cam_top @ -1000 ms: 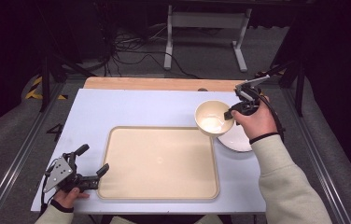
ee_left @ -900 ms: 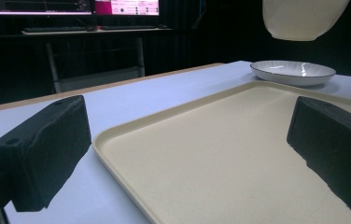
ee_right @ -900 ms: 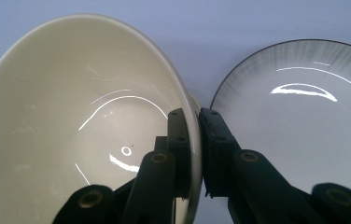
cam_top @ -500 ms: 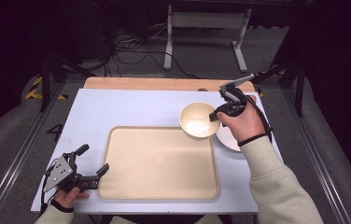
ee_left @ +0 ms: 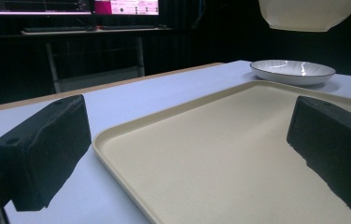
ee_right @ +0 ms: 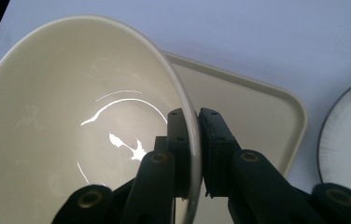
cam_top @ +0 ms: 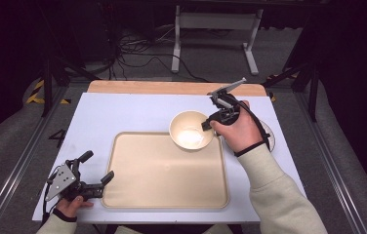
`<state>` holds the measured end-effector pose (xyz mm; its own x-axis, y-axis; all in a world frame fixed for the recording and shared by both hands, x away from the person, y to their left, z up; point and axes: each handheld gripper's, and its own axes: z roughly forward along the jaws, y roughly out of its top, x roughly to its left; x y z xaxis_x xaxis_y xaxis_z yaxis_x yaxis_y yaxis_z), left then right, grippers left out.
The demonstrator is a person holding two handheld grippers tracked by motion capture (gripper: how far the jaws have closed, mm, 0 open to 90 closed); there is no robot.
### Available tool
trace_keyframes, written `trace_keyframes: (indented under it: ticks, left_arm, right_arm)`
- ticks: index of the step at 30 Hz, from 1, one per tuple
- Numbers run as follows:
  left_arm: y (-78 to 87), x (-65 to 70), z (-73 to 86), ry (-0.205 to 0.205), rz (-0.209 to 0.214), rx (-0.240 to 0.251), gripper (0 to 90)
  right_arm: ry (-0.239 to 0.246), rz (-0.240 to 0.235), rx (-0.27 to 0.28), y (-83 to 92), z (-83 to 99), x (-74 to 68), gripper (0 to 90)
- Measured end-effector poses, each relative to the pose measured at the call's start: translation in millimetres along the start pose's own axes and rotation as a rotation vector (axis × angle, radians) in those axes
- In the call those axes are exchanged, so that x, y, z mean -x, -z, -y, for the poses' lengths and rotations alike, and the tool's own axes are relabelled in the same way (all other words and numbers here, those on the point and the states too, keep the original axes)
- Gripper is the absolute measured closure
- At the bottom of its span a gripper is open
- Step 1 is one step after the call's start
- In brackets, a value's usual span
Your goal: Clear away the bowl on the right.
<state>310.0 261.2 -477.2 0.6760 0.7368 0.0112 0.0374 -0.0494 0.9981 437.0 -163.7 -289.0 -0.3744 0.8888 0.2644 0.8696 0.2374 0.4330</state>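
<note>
- High view: left gripper (cam_top: 97,179) sits at the table's near-left corner, jaws wide apart, nothing in them, by the beige tray (cam_top: 162,195).
- Right gripper (cam_top: 207,123) pinches the cream bowl (cam_top: 191,129) by its rim, over the tray's far-right corner.
- White plate (ee_left: 292,71) sits just past it.

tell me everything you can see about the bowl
The bowl is a round, cream-coloured, glossy one, like glazed ceramic or plastic, and empty inside. The right gripper is clamped on its rim, one jaw inside the wall and one outside. It hangs in the air, slightly tilted, above the far right corner of the tray, left of the plate. Only the gripper touches it.
</note>
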Motion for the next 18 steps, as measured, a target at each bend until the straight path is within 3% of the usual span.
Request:
trace_keyframes:
  ticks: [8,18]
  left_arm:
    - [0.1,0.0,0.0,-0.001,0.000,0.001,0.2]
    - [0.1,0.1,0.0,-0.001,0.000,0.001,0.2]
  right_arm:
    - [0.035,-0.023,-0.016,-8.6,-1.6,-18.4,83.4]
    - [0.043,-0.060,-0.038,-21.8,-0.6,-31.7,83.0]
